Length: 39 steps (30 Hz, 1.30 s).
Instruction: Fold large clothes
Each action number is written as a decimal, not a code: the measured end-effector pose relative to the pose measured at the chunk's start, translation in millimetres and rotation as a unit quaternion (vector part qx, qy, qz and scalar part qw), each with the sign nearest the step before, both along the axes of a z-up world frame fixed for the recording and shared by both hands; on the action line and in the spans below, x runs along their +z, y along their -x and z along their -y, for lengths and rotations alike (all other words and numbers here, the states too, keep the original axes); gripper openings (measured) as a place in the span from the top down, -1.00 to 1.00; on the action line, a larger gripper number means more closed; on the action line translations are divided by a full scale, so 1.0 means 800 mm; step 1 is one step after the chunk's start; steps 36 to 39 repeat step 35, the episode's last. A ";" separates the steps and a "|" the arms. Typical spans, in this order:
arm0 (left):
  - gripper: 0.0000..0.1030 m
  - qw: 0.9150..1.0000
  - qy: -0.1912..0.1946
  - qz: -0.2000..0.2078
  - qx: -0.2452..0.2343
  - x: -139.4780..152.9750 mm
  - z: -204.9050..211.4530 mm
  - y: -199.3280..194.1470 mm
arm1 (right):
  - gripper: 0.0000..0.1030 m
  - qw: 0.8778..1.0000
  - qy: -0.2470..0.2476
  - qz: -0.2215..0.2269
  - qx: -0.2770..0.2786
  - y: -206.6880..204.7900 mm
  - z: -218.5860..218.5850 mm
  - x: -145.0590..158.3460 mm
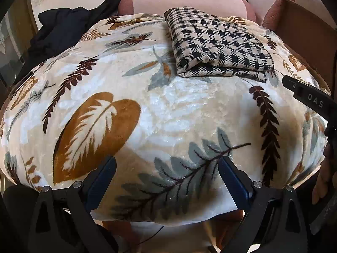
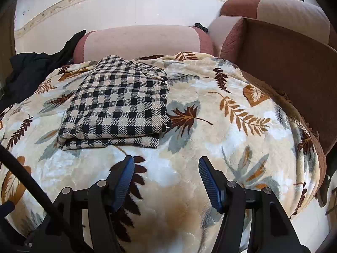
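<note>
overhead, both views look down on a surface draped in a plush cream blanket (image 1: pixel 168 109) printed with brown, ochre and grey leaves; what lies beneath it cannot be told. behind it stands a white wall (image 2: pixel 130 10) with a pale patterned border strip, a pink-and-maroon cushion (image 2: pixel 143 40) at the far edge, and a brown upholstered armchair (image 2: pixel 284 48) to the right. a heap of black clothing (image 1: pixel 63 27) sits at the far left corner. the checked garment (image 2: pixel 120 103), woven in black and beige squares, lies folded into a neat flat rectangle on the far half of the blanket, its layered edges showing along the near side. the left gripper (image 1: pixel 167 181) hangs over the near edge of the blanket with its blue-padded jaws spread wide and nothing between them. the right gripper (image 2: pixel 166 181) is likewise parted wide above the blanket, empty, just short of the garment's near edge and not touching it.
</note>
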<state>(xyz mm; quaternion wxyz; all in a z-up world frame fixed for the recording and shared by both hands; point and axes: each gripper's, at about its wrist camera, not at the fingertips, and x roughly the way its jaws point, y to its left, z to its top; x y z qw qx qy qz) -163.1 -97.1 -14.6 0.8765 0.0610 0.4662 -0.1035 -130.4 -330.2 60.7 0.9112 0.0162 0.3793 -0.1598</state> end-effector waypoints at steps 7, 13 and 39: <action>-0.88 1.000 -0.004 0.001 0.006 0.000 -0.003 -0.001 | -0.33 1.000 -0.020 -0.003 0.008 0.008 -0.007 -0.002; -0.88 1.000 -0.004 0.001 0.008 0.001 -0.003 -0.002 | -0.33 1.000 -0.024 -0.009 0.015 0.009 -0.013 -0.008; -0.88 1.000 0.000 0.005 0.000 -0.004 -0.002 0.000 | -0.39 1.000 0.006 0.004 0.020 0.010 -0.023 -0.008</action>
